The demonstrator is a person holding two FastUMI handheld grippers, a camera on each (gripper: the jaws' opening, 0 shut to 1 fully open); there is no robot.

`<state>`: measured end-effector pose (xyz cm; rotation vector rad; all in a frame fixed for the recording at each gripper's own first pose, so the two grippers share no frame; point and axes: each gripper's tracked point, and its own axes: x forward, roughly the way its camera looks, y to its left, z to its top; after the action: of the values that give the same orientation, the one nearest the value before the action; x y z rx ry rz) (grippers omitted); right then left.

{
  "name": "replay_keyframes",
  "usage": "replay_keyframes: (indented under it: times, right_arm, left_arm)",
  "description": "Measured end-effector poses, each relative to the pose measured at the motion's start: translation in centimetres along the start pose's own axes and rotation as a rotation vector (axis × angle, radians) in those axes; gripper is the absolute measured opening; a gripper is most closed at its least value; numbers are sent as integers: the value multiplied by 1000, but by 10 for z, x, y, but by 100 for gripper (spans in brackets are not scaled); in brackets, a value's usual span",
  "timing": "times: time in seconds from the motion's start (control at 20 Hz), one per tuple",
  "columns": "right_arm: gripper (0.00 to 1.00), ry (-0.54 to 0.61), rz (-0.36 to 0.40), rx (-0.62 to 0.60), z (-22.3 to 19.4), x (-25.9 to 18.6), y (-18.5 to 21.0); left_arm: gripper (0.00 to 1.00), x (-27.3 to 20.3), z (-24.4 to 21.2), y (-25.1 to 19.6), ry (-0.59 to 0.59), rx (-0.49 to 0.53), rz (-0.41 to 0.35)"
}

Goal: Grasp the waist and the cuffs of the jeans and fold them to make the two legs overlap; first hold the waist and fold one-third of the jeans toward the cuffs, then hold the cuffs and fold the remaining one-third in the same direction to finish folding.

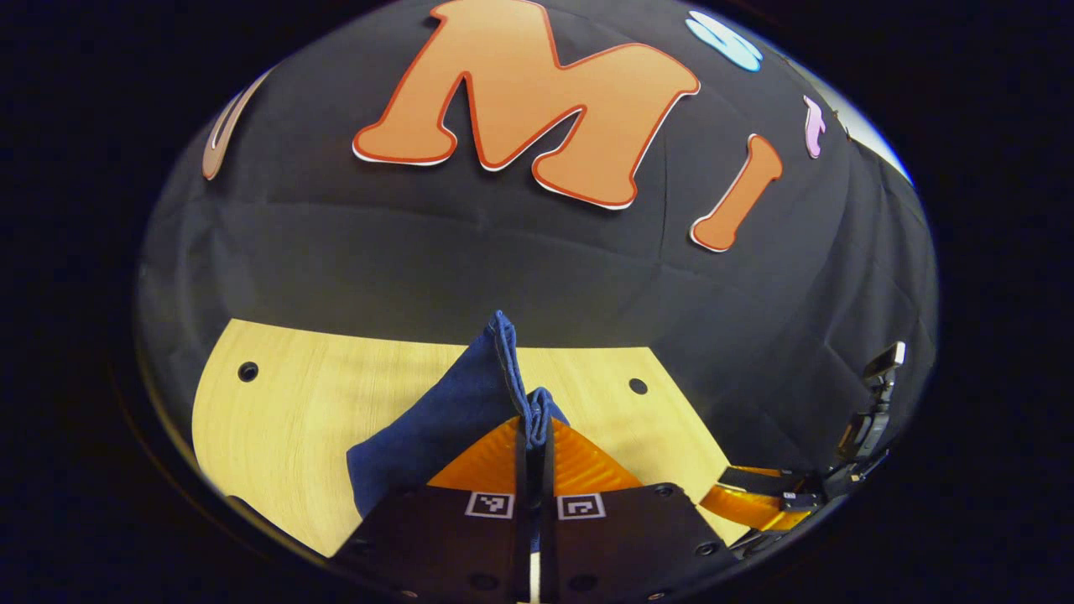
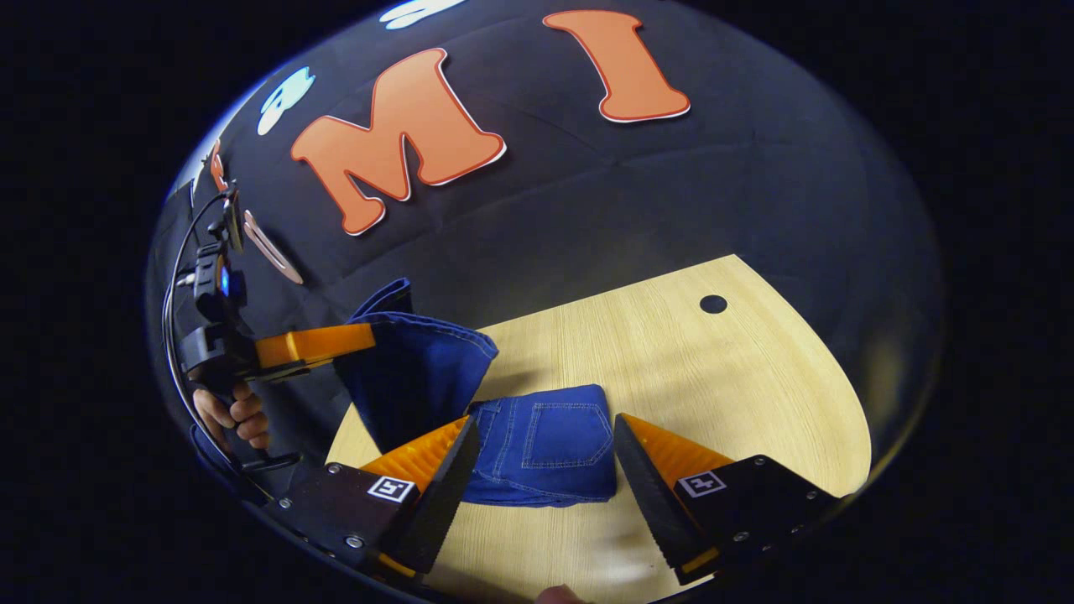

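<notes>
Two grippers at the final fold: the left gripper (image 1: 534, 457), clenched on the jeans (image 2: 537, 453) cuff end lifted above the tabletop (image 2: 722, 386), should lay it squarely over the folded waist section while the right gripper (image 2: 545, 470) hovers spread.

Looking like a data-collection booth in a lab, not a home. Black cloth wall (image 2: 671, 210) is draping behind and around the work area, creased and hanging right down to the counter edge. The counter (image 2: 713, 377) is showing a pale wood-grain top with round dark holes (image 2: 713, 304) drilled through it, rig-style, not furniture. Square black-and-white fiducial markers (image 1: 490, 504) are sitting on the tool bodies, so tracking gear. A hand (image 2: 239, 417) is gripping a handheld tool with a cable (image 2: 172, 294) looping off it, in the right gripper view. Lighting is falling on the counter, surroundings staying dark.
</notes>
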<state>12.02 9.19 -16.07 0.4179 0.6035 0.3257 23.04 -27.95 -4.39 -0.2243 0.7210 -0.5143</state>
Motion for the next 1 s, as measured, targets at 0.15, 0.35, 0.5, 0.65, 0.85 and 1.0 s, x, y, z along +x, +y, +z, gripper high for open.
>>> replay_keyframes:
  times: [0.15,0.35,0.5,0.65,0.85,1.0]
  right_arm:
    - [98,4,3,0,0,-2,-11]
    - [98,5,4,10,3,-1,-26]
    - [98,-6,15,17,10,0,-31]
    - [98,-22,16,29,17,0,-34]
    - [99,-86,8,-11,34,-2,-25]
    - [98,-184,2,-97,57,-12,-8]
  left_arm:
    - [4,11,-6,-6,0,-67,20]
    - [5,31,-50,-43,99,7,-13]
    - [19,31,-88,-99,173,71,-159]
    - [51,22,-83,-119,155,117,-226]
    - [80,-4,-47,-86,28,214,-122]
    - [84,-24,-15,-65,-88,235,-49]
